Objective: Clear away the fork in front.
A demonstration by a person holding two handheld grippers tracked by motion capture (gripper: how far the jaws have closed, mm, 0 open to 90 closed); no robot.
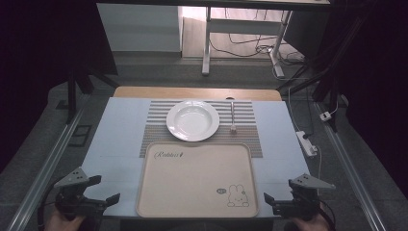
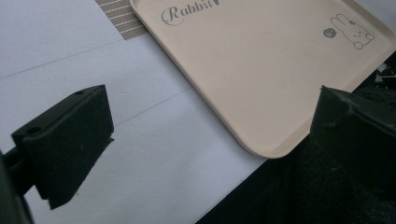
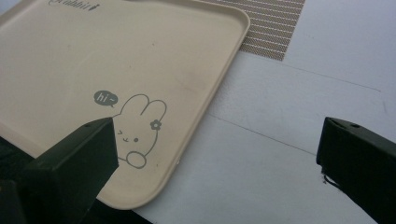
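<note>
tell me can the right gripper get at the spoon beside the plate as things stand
Probably yes: the right gripper is open and nothing stands between it and the spoon, which lies apart from the white plate, beyond the tray.

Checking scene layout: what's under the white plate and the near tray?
The white plate sits on a striped placemat, with a fork beside it. The beige tray overlaps the mat's near edge; what lies beneath the tray is covered. The tray itself carries nothing.
</note>
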